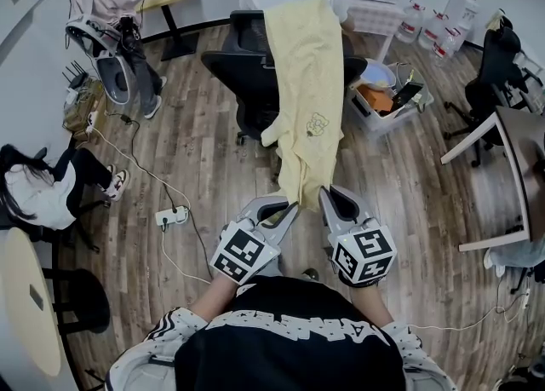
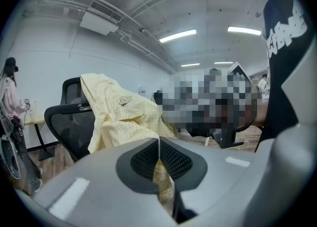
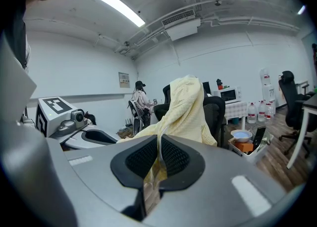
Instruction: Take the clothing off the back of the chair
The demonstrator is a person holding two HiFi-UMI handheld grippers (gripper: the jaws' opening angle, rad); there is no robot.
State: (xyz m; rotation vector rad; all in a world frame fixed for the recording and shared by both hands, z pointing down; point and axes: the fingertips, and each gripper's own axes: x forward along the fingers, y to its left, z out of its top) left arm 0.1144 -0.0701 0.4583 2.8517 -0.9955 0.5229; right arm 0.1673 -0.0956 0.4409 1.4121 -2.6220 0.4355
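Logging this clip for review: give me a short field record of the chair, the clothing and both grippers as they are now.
chair: black office chair, upright
clothing: yellow clothing, draped over the chair's back, lower end stretched toward the person
left gripper: jaws shut on the clothing's lower edge
right gripper: jaws shut on the same edge, beside the left gripper
task status: clothing not yet off the chair

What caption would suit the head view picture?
Left gripper and right gripper pinch a yellow garment draped over a black chair.
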